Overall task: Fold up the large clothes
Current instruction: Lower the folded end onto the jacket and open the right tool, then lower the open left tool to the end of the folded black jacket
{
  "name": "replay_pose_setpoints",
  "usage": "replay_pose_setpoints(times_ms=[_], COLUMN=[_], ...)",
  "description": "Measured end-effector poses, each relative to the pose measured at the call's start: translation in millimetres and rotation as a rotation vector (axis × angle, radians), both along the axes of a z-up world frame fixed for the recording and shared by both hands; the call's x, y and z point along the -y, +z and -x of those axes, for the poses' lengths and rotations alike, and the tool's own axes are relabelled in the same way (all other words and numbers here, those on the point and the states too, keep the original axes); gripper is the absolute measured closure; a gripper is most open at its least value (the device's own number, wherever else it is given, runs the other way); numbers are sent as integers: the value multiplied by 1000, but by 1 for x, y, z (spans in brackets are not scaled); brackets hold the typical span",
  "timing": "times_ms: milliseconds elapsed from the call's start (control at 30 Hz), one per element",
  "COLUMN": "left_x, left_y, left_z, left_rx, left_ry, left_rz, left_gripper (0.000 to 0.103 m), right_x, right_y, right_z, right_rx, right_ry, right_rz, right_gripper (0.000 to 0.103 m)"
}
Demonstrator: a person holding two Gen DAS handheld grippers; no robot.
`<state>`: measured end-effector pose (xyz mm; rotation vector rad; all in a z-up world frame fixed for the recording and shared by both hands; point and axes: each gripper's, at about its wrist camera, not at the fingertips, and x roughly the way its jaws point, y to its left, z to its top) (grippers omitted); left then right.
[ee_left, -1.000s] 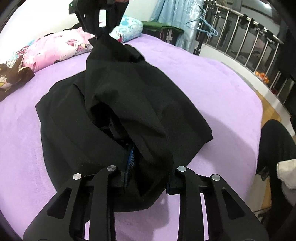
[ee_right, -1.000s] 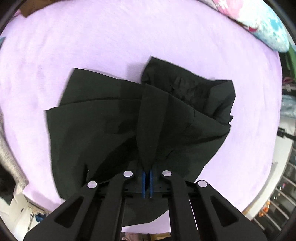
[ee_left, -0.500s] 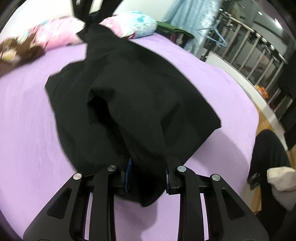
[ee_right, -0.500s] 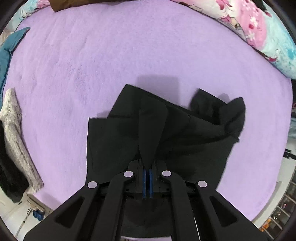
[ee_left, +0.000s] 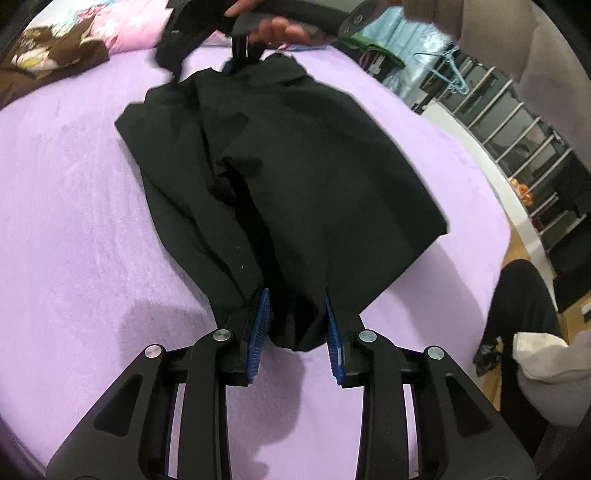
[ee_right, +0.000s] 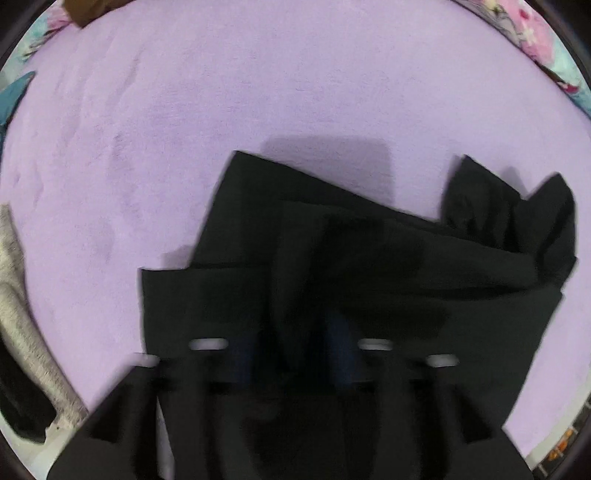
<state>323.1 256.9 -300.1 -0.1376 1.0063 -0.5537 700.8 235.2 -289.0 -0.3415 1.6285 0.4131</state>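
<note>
The black garment (ee_left: pixel 295 166) lies folded in layers on the purple bedspread (ee_left: pixel 74 240), which serves as the landmark. At the garment's near edge the left gripper (ee_left: pixel 297 325) has a bunched fold between its blue pads (ee_left: pixel 260 325); its jaws are opening, though the cloth still fills the gap. At the far edge the right gripper (ee_left: pixel 240 55), carried by a hand (ee_left: pixel 280 29), is releasing the cloth, jaws spreading wide. Beyond the bedspread's far edge sit a floral pillow (ee_left: pixel 122 26) and a brown cloth (ee_left: pixel 51 62). Off its right side stand a metal railing (ee_left: pixel 517 122) and a blue hanger (ee_left: pixel 447 70). A grey knit item (ee_right: pixel 22 325) lies at its left margin.
</note>
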Motion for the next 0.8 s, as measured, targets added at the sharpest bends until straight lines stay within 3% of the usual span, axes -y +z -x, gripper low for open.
replay_pose_setpoints(times_ms=[33, 67, 100, 200, 333, 500, 633, 800], left_x=[-1, -3, -5, -15, -23, -9, -9, -23], left_y=[6, 15, 21, 44, 65, 71, 58, 39], left_z=[1, 4, 5, 10, 10, -8, -25, -38], left_rx=[14, 41, 58, 128, 149, 140, 76, -20], left_ry=[-7, 0, 19, 94, 157, 195, 238, 350], left_rz=[0, -13, -34, -55, -19, 19, 68, 108], left_gripper=[71, 58, 38, 10, 6, 6, 6, 6], right_x=[0, 1, 3, 17, 64, 145, 225, 277], right_y=[6, 14, 28, 64, 109, 132, 117, 70], right_z=[4, 8, 14, 25, 39, 47, 58, 72], right_rx=[-3, -6, -4, 14, 22, 60, 65, 57], right_ry=[8, 18, 34, 59, 58, 42, -53, -120], right_rz=[-14, -33, -72, -173, -330, -433, -513, -559], right_gripper=[20, 20, 20, 18, 14, 14, 14, 14])
